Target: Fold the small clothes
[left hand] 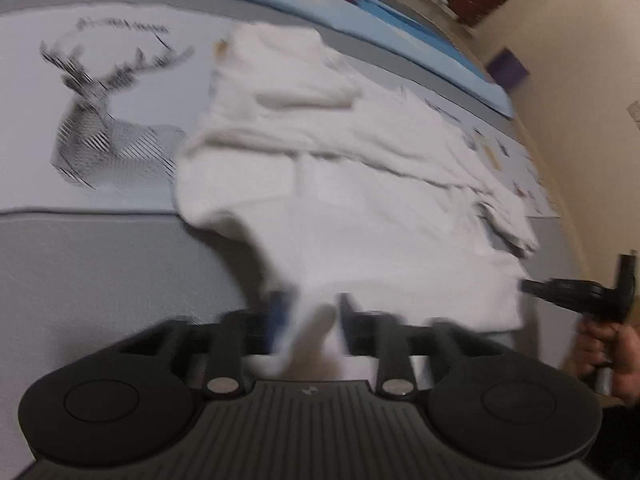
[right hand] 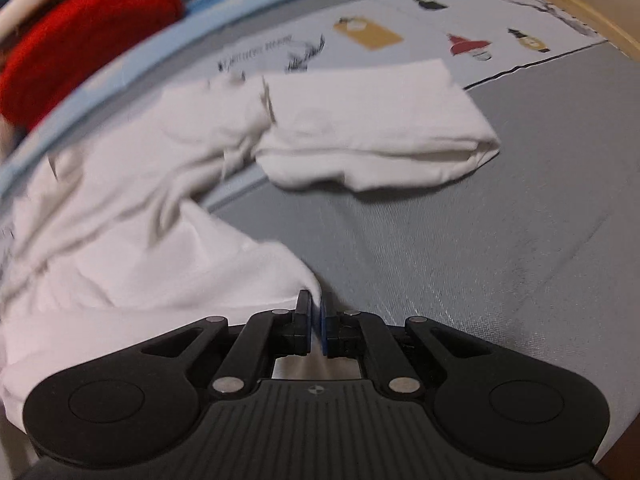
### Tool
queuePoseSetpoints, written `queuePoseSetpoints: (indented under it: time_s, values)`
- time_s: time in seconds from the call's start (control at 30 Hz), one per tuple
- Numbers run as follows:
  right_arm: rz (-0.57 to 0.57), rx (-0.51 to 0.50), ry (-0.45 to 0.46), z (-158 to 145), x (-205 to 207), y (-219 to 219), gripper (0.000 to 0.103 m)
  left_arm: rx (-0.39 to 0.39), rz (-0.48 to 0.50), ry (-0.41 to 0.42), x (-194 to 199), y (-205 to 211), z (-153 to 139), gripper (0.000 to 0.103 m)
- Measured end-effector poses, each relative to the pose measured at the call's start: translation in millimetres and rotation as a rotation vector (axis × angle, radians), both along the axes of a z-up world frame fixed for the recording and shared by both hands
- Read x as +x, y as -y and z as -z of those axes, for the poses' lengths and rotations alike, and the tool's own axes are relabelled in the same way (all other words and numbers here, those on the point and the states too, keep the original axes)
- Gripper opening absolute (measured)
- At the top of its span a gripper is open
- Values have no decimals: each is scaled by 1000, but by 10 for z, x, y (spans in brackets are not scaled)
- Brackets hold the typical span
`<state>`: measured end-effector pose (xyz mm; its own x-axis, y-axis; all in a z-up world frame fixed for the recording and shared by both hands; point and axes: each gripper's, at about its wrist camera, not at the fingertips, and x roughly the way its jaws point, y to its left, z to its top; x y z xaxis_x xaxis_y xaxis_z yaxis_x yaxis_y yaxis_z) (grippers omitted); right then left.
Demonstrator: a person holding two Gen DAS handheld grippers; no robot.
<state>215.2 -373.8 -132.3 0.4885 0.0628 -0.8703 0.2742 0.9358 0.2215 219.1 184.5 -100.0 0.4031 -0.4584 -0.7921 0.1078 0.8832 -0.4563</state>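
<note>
White garment [left hand: 360,208] lies spread on a grey printed surface [right hand: 520,220]. Right claw [right hand: 318,320] is clamped on one corner of its hem; left claw [left hand: 308,320] stands apart, blurred, with cloth between its fingers. A folded white piece [right hand: 380,128] rests nearby.

Soft indoor light, heavy motion blur, fisheye-bent edges.
</note>
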Motion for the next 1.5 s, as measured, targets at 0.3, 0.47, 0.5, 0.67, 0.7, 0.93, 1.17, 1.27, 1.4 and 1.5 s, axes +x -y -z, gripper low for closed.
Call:
queuePoseSetpoints:
  time_s: [0.3, 0.47, 0.5, 0.67, 0.7, 0.93, 1.17, 1.27, 1.4, 1.5]
  values:
    - [-115, 18, -84, 239, -39, -42, 11, 118, 89, -14, -196, 89, 228, 45]
    - [-187, -16, -39, 145, -154, -137, 4, 139, 117, 56, -397, 47, 32, 9]
    - [-182, -6, 0, 62, -196, -121, 4, 89, 108, 97, -442, -23, -134, 8]
    - [-24, 357, 266, -467, -609, 328, 3, -178, -67, 277, -771, -703, -845, 7]
    - [10, 425, 313, -508, -672, 401, 3, -177, -117, 236, -729, -760, -784, 8]
    - [-25, 132, 19, 41, -291, 53, 9, 6, -96, -56, -426, -532, -148, 36]
    - [-125, 59, -90, 239, -297, -77, 21, 7, 7, -52, -411, -403, 29, 48]
    - [-190, 6, -109, 300, -332, -164, 21, 31, 60, -21, -460, -217, 51, 48]
    - [-248, -38, -77, 231, -418, -202, 4, 112, 138, 90, -609, -57, -97, 9]
    - [-187, 68, 6, -12, -513, -52, 3, 22, 108, 183, -812, -286, -475, 7]
